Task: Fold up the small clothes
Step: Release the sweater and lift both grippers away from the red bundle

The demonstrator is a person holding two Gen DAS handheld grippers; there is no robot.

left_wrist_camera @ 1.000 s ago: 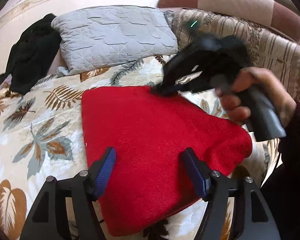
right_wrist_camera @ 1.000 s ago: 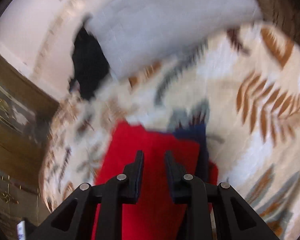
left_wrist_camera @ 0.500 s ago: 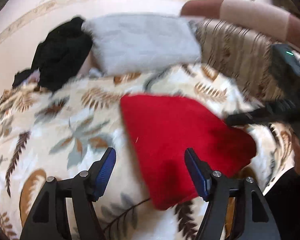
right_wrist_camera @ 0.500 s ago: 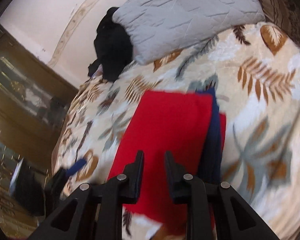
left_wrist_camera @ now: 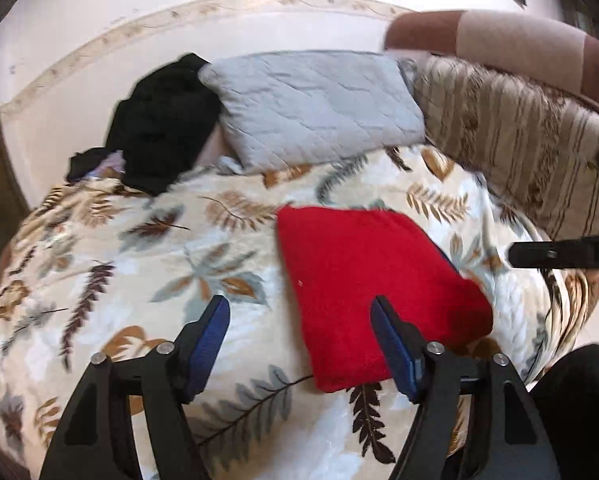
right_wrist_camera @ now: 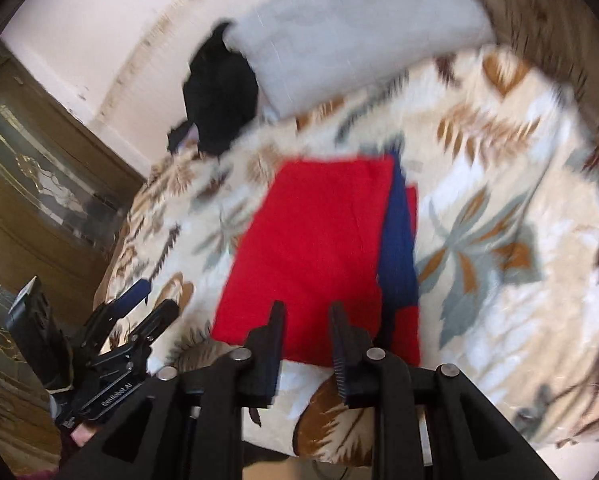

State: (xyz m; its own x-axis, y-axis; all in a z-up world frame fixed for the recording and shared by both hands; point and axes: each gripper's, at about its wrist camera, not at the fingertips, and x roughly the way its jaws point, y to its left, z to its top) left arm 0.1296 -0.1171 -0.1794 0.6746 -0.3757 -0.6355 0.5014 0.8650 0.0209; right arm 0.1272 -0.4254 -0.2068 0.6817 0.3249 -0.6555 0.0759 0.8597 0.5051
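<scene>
A folded red garment (left_wrist_camera: 371,288) lies flat on the leaf-patterned bedspread (left_wrist_camera: 139,264). In the right wrist view a blue layer (right_wrist_camera: 397,240) shows along the right side of the red garment (right_wrist_camera: 319,248). My left gripper (left_wrist_camera: 299,312) hovers above the garment's near left corner. Its blue-padded jaws are opening and hold nothing. My right gripper (right_wrist_camera: 307,312) hangs over the garment's near edge, its jaws opening with nothing between them. One finger of the right gripper (left_wrist_camera: 559,254) pokes in at the right edge. The left gripper (right_wrist_camera: 149,304) shows at lower left.
A grey quilted pillow (left_wrist_camera: 319,108) and a heap of black clothes (left_wrist_camera: 163,120) lie at the head of the bed. A striped cushion (left_wrist_camera: 519,140) and a brown padded backrest (left_wrist_camera: 499,40) stand on the right. A wooden cabinet with glass doors (right_wrist_camera: 39,200) stands beside the bed.
Both grippers have drawn back and risen from the red garment. The right gripper left its far edge and its jaws have spread. The garment now lies flat and untouched.
</scene>
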